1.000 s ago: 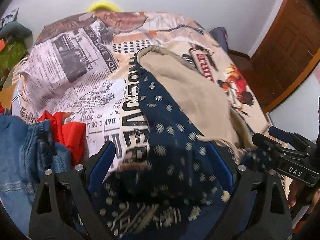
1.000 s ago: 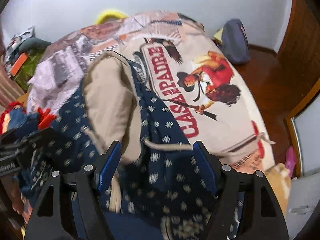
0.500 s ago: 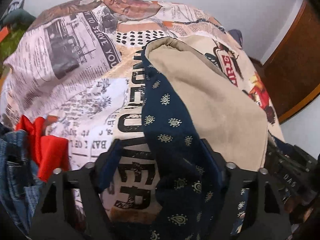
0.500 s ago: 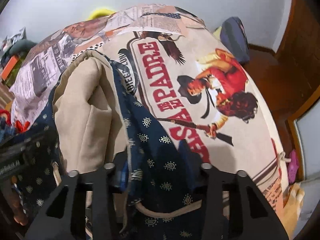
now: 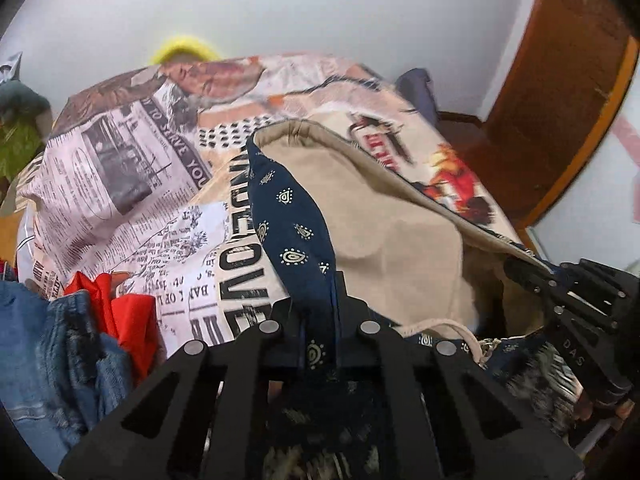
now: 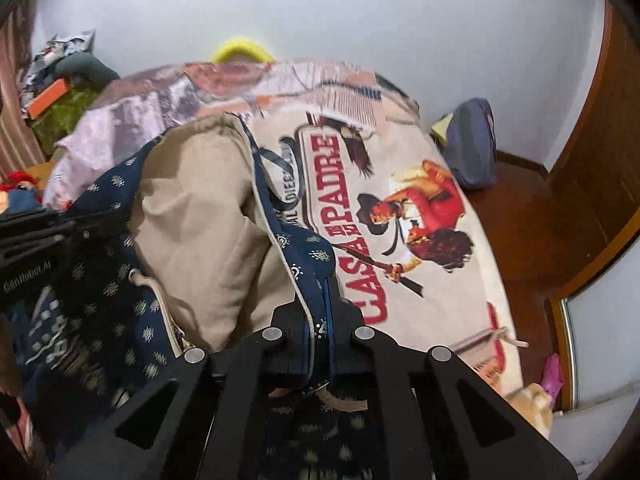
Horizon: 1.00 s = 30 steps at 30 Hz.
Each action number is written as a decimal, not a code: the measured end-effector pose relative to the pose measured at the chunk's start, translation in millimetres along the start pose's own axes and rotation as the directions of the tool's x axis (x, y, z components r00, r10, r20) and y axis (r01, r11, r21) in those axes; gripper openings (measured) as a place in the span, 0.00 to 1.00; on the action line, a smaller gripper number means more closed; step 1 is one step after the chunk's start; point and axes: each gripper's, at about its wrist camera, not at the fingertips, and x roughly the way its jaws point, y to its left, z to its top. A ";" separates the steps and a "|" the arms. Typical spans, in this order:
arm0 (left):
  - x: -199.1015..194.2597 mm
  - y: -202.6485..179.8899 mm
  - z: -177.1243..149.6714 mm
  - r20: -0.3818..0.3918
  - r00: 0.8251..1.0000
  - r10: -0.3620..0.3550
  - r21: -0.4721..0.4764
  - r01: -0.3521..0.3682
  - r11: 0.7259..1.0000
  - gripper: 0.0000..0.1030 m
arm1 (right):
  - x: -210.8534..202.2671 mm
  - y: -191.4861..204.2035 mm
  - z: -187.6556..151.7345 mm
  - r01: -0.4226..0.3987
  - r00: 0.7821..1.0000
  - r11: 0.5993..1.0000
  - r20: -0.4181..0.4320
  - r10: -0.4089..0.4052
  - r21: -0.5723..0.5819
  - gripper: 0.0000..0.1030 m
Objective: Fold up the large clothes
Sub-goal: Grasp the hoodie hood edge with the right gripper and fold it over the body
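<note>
A navy patterned garment with a beige lining hangs stretched between my two grippers above the bed; it also shows in the right wrist view. My left gripper is shut on its navy edge. My right gripper is shut on the opposite navy edge with a beige drawstring running through the jaws. The right gripper shows at the right of the left wrist view; the left gripper shows at the left of the right wrist view.
The bed is covered by a printed sheet with newspaper and "CASA DE MI PADRE" graphics. Blue jeans and a red cloth lie at the left. A dark bag sits on the floor by the wooden door.
Both grippers have closed on the garment's navy edges and lifted it, so it is now stretched up off the bed between them.
</note>
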 end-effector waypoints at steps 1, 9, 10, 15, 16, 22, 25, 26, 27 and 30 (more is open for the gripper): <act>-13.9 -2.3 -2.3 0.006 1.000 -0.019 0.010 0.018 1.000 0.08 | -8.4 0.4 -2.0 -0.005 1.000 1.000 0.007 0.005 -0.002 0.05; -82.1 -20.8 -40.2 -0.005 0.996 -0.093 0.072 0.093 0.993 0.08 | -82.1 -1.6 -39.6 -0.042 0.998 0.999 0.036 0.042 -0.004 0.05; -89.2 -22.7 -48.5 -0.010 0.996 -0.094 0.088 0.094 0.992 0.08 | -89.8 -1.8 -47.8 -0.050 0.998 0.999 0.033 0.050 -0.001 0.05; -110.5 -32.3 -92.4 -0.038 0.996 -0.081 0.151 0.086 0.985 0.08 | -106.4 -1.0 -83.8 -0.069 0.998 0.998 0.002 0.069 0.009 0.05; -111.6 -32.8 -100.7 -0.045 0.996 -0.076 0.159 0.082 0.984 0.08 | -106.5 -2.0 -90.5 -0.078 0.997 0.997 -0.012 0.078 0.017 0.05; -94.5 -29.4 -152.3 -0.133 0.990 -0.037 0.144 0.056 0.988 0.11 | -93.9 -6.1 -133.8 -0.118 0.986 0.989 -0.111 0.128 0.092 0.06; -83.7 -25.3 -171.7 -0.181 0.983 -0.017 0.114 0.038 0.993 0.17 | -87.6 -5.4 -153.6 -0.125 0.978 0.986 -0.152 0.141 0.108 0.06; -81.6 -23.6 -177.0 -0.194 0.981 -0.014 0.105 0.035 0.994 0.18 | -85.7 -5.1 -158.1 -0.125 0.976 0.986 -0.167 0.142 0.107 0.06; -81.1 -22.4 -180.9 -0.199 0.980 -0.008 0.094 0.027 0.995 0.26 | -85.7 -4.0 -160.9 -0.121 0.974 0.987 -0.181 0.138 0.103 0.06; -88.6 -16.7 -186.2 -0.186 0.982 0.019 0.075 -0.005 0.997 0.40 | -98.7 -2.2 -162.2 -0.099 0.981 0.991 -0.156 0.112 0.090 0.08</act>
